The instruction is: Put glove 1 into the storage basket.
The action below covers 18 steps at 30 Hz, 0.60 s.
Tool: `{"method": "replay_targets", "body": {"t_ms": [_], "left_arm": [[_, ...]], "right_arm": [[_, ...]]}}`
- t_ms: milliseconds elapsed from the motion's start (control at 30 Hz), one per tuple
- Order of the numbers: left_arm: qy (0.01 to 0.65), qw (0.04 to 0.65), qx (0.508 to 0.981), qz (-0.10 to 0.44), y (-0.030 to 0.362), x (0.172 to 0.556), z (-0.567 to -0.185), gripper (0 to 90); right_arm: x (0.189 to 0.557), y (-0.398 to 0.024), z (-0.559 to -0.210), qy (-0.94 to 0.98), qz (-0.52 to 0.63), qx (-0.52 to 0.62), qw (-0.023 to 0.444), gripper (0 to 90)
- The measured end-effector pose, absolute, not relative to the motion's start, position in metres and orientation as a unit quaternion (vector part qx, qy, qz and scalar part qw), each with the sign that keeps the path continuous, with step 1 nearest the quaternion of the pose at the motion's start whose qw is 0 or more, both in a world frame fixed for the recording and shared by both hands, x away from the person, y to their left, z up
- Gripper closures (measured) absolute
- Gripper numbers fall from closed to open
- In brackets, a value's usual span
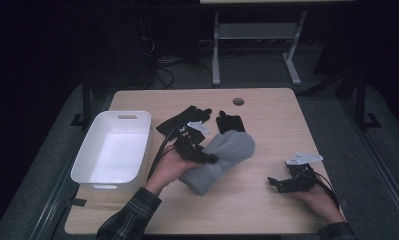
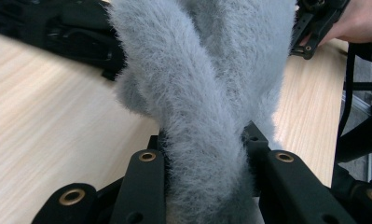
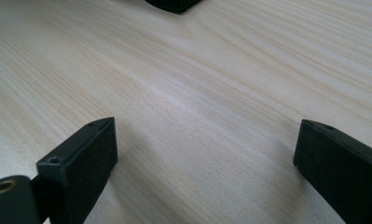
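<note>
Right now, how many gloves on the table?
3: a grey mitten at mid-table, pinched in the left claw, and two black gloves lying behind it. More could be hidden under the mitten.

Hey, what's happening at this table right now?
A person is working with a handheld gripper in each hand. The left gripper is clamped on a fuzzy grey mitten in the middle of the wooden table. The right gripper rests open over bare wood, holding nothing. Two black gloves lie behind the mitten, and a white bin sits to the left.
</note>
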<state>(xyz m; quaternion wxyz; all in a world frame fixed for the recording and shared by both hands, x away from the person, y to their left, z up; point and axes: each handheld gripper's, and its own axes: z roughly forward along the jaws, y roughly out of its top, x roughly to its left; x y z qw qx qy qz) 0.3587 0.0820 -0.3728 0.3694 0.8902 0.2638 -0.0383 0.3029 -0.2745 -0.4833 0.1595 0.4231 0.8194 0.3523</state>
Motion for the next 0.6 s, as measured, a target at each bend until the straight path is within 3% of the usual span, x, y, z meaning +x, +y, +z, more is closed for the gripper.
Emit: {"method": "replay_targets", "body": {"t_ms": [600], "left_arm": [[0.308, 0.383, 0.871, -0.017, 0.139, 0.367, -0.337, 68.3]], "right_arm": [[0.302, -0.273, -0.484, 0.820, 0.348, 0.427, 0.157, 2.5]]}}
